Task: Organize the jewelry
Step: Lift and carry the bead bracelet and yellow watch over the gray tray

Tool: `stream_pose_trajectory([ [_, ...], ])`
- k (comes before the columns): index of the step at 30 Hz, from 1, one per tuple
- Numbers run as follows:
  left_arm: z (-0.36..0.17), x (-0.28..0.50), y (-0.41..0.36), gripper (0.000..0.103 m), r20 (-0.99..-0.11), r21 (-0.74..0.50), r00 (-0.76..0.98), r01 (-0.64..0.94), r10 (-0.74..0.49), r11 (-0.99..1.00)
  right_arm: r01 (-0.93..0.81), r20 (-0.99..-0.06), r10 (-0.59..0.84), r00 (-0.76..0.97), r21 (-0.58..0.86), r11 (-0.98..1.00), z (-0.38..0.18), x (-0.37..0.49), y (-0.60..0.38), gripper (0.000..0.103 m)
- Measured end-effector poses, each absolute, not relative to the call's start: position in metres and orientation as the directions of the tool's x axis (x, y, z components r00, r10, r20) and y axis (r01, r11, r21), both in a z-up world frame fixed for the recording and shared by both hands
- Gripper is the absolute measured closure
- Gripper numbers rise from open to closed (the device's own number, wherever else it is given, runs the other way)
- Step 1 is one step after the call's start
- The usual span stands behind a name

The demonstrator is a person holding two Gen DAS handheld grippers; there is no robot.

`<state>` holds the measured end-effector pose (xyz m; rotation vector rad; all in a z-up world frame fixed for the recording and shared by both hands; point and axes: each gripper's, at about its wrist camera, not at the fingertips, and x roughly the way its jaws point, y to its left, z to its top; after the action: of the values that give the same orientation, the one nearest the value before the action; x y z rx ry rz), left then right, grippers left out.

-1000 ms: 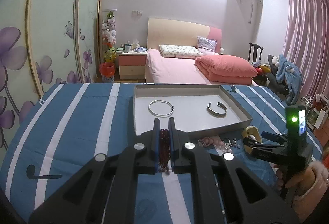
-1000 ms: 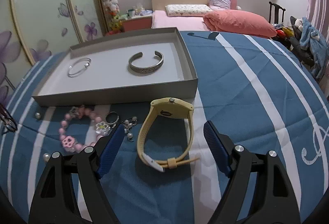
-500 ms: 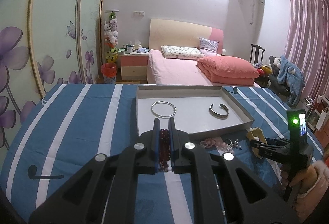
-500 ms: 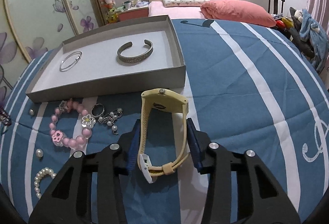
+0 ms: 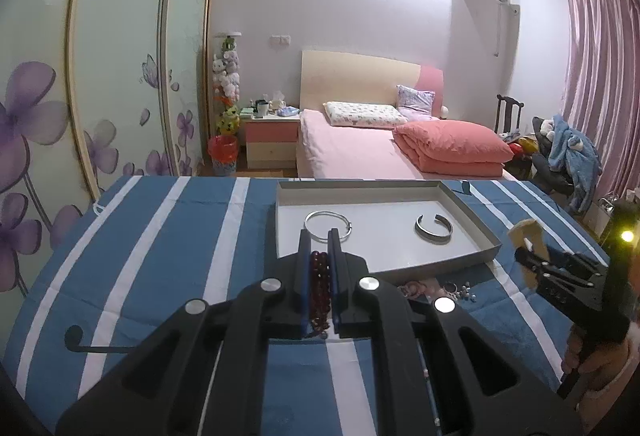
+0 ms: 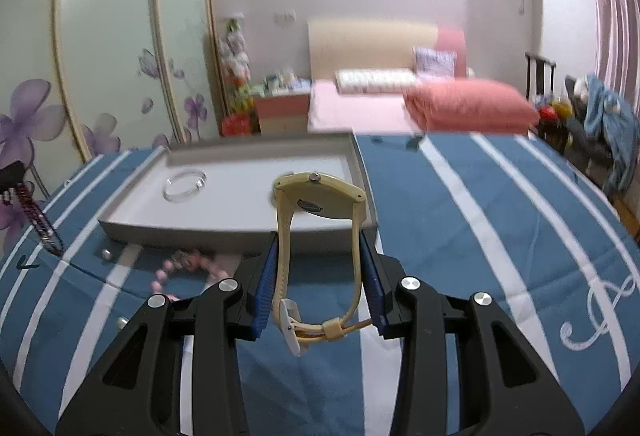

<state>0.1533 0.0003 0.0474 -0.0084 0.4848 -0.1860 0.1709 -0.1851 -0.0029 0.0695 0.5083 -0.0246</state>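
Observation:
My left gripper (image 5: 319,242) is shut on a dark red bead bracelet (image 5: 319,288), held above the striped cloth just in front of the grey tray (image 5: 472,211). The tray holds a thin silver bangle (image 5: 327,224) and a wide silver cuff (image 5: 434,229). My right gripper (image 6: 319,242) is shut on a yellow watch (image 6: 318,228), lifted off the cloth near the tray's right front corner (image 6: 366,203). The bangle also shows in the right wrist view (image 6: 184,186). The watch hides the cuff there.
Loose pieces lie on the blue striped cloth in front of the tray: a pink bead bracelet (image 6: 188,268), small pearls (image 6: 106,254), and a ring and charms (image 5: 456,288). A bed (image 5: 360,151), nightstand and wardrobe stand beyond the table.
My right gripper closed on the yellow watch and lifted it off the cloth toward the tray. My left gripper rose slightly with the red bracelet in it.

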Motion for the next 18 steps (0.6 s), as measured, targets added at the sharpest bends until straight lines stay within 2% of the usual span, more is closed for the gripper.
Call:
stream_pose_trajectory([
  [10, 0.055, 0.141, -0.009, 0.094, -0.378, 0.03, 0.919, 0.128, -0.108, 0.991, 0.017, -0.286, -0.009, 0.958, 0.025, 1.0, 0.018, 0.15, -0.17, 0.063],
  [18, 0.059, 0.143, -0.021, 0.094, -0.325, 0.093, 0.945, 0.077, -0.043, 0.993, 0.022, -0.208, -0.018, 0.978, 0.018, 1.0, 0.027, 0.146, -0.17, 0.063],
])
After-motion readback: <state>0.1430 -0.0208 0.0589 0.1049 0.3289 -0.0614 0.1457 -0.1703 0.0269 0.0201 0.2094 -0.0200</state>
